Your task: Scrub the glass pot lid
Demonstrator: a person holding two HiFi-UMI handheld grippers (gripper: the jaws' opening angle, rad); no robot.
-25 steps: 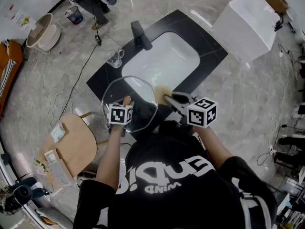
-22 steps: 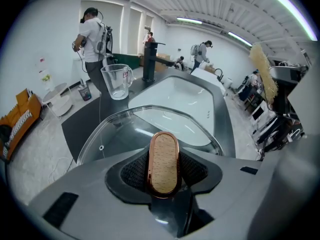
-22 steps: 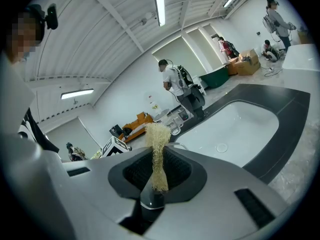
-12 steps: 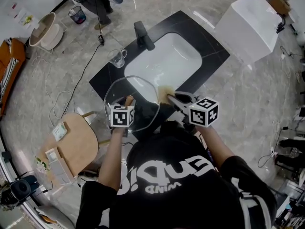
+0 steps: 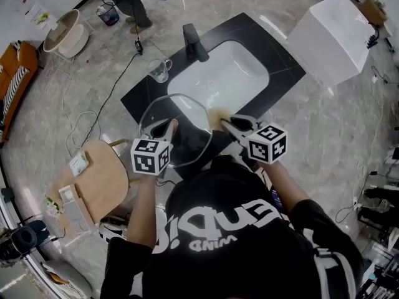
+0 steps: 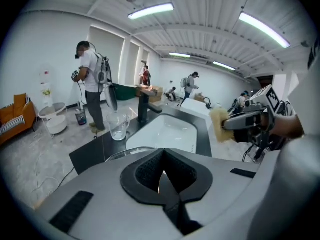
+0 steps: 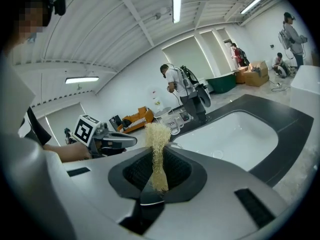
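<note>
Glass pot lid (image 5: 187,118), clear, round and thin-rimmed, lies by the near-left edge of the glossy black counter (image 5: 144,95), just under the left gripper (image 5: 166,129), whose dark ribbed pads (image 6: 147,171) have just been closing and now meet with nothing between them. The right gripper (image 5: 228,124), just right of the lid, pinches one tan, fibrous scrubber (image 5: 217,118), its loose tuft standing above the jaws. Each of the two grippers carries one marker cube (image 5: 149,156). Beyond the lid sits one white, rounded-rectangular basin (image 5: 227,73); at the far edge stands one black tap (image 5: 194,42) and, toward the left corner, one clear glass mug (image 5: 160,69)
</note>
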